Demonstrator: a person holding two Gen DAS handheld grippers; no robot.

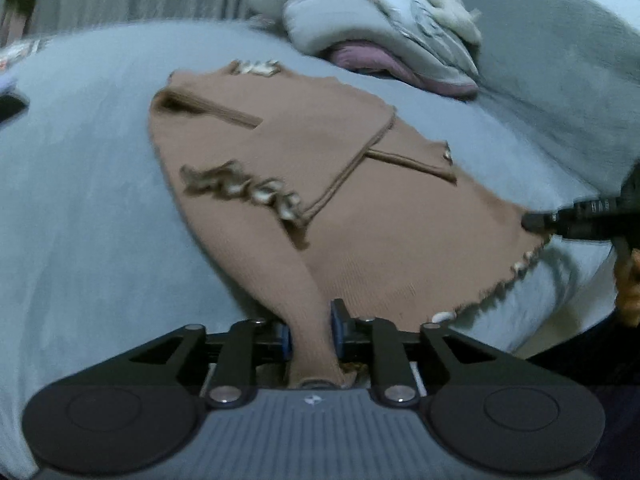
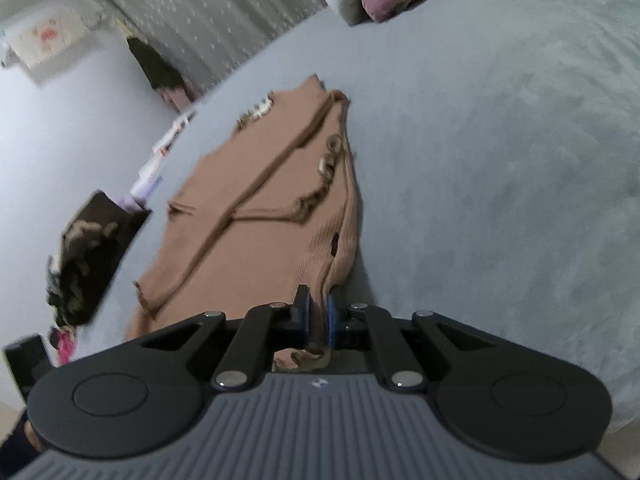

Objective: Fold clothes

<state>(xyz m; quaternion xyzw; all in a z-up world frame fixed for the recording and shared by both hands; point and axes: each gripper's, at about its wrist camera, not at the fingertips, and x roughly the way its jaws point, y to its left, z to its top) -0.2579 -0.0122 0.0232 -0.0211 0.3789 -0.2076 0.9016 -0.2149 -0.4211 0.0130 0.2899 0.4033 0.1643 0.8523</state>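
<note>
Lying flat on a pale blue-grey plush bed cover (image 1: 80,184), the tan ribbed knit garment (image 1: 304,148) shows darker brown seam lines crossing its body and a frilled trim with cream and brown patches along its hem and edges. Part of the garment is folded over itself, so that one trimmed edge (image 1: 244,190) crosses the middle of the tan fabric. A heap of pale grey and pink bedding (image 1: 372,28) sits on the cover beyond the garment's far edge, apart from it.

The left gripper (image 1: 311,330) is at the garment's near edge, its blue-padded fingers (image 1: 338,326) pinching a gathered stretch of the tan fabric, which rises from the cover and runs between the pads towards the camera. The frame is blurred.

The right gripper (image 2: 316,320) is at a neighbouring hem corner of the garment, its pads nearly pressed together with a thin fold of the tan fabric caught between them. In the left wrist view its black fingers (image 1: 560,220) reach in from the right and meet the garment's frilled hem. Both grippers point obliquely downwards at the garment.
</note>
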